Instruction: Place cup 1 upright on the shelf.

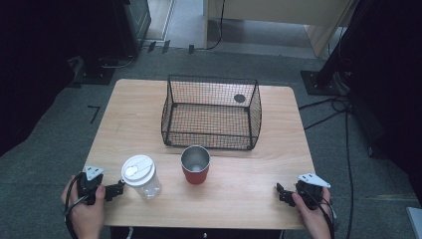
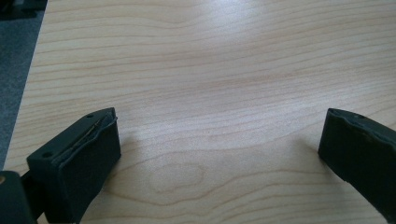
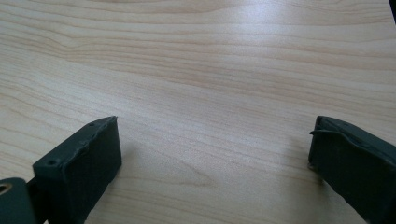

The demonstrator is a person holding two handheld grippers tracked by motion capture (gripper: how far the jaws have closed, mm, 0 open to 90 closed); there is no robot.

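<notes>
My left gripper (image 1: 115, 190): resting on the near left edge of the table (image 1: 259, 199), jaws spread wide with nothing between them; in the left gripper view I see bare wood grain between the two black jaws.
My right gripper (image 1: 281, 193): down at the near right corner, likewise released and empty; its own view gives wood and nothing else between the jaws.
Clear cup (image 1: 142, 177): a see-through plastic cup with a white lid, upright, just beside my left jaw tips, perhaps touching the nearer one; I cannot tell from above.
Red cup (image 1: 195, 165): upright and open-topped, metal inside, near the middle of the table, a little beyond the clear cup and well apart from my right gripper.
Wire basket (image 1: 211, 113): black mesh, standing farther back, just behind the red cup; it looks empty, with a dark round spot showing through its far right wall.
Step in hand: I judge this the start, both grippers parked, no cup taken up.
Next move: most likely closing my left jaws round the clear cup's body, below the lid, gently since thin plastic may buckle.
What the views tell: the high view alone places cups and basket; the gripper views confirm how wide my jaws stand.
</notes>
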